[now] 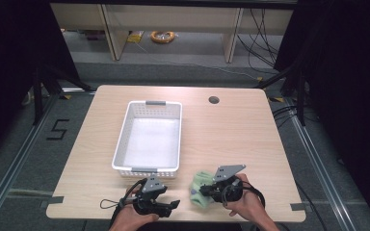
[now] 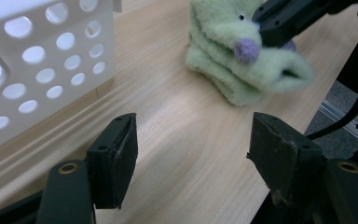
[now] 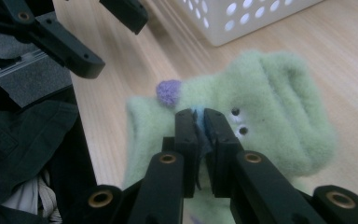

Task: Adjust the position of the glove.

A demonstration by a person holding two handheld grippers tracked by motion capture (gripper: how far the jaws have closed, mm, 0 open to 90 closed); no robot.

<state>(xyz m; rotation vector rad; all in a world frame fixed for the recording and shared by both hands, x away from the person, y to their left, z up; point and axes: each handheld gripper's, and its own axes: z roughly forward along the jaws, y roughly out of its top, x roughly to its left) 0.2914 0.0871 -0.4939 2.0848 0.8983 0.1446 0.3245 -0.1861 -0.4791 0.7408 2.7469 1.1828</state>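
We've got the right gripper (image 3: pixel 200 126) pinching a fold of the green plush toy (image 3: pixel 265 107) on the table's near edge, just beside the white basket (image 1: pixel 147 137), prob. for lifting in. Left gripper (image 2: pixel 191 154) w/ jaws spread, nothing between, waiting nearby.

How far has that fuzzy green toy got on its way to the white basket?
Nothing is in the white basket yet. In hand: the right gripper is pinched shut on the green plush toy, which lies on the table just beside the basket's near corner. The left gripper waits open, holding nothing. Probably left: lifting the toy into the basket.
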